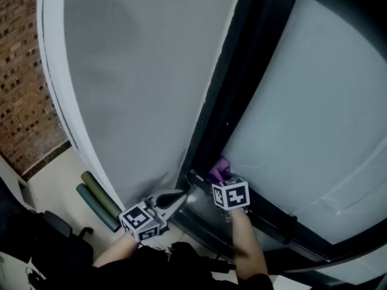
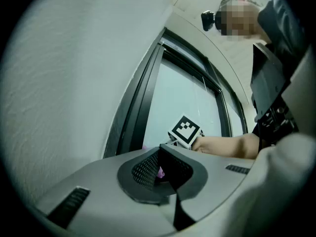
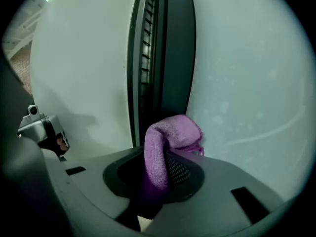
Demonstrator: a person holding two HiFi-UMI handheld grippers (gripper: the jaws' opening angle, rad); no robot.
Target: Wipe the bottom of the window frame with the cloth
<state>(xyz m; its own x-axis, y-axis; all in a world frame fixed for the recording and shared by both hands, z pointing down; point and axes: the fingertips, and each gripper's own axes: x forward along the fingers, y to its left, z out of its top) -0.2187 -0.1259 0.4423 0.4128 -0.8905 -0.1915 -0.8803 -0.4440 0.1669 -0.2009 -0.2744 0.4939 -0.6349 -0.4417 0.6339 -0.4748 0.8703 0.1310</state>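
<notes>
A purple cloth (image 1: 217, 169) is pinched in my right gripper (image 1: 220, 177), bunched against the bottom corner where the dark window frame (image 1: 225, 116) meets the lower rail (image 1: 275, 221). In the right gripper view the cloth (image 3: 171, 132) arches up out of the shut jaws of the right gripper (image 3: 165, 158), in front of the frame (image 3: 170, 48) and the glass. My left gripper (image 1: 181, 196) hovers just left of that corner, jaws together and empty. In the left gripper view its own tip (image 2: 161, 153) points toward the right gripper's marker cube (image 2: 185, 130).
A frosted glass pane (image 1: 314, 113) fills the right side and a white panel (image 1: 139, 71) the left. Beyond the panel are a brick wall (image 1: 24, 71), rolled green mats (image 1: 97, 199) and a dark chair (image 1: 51, 237) on the floor.
</notes>
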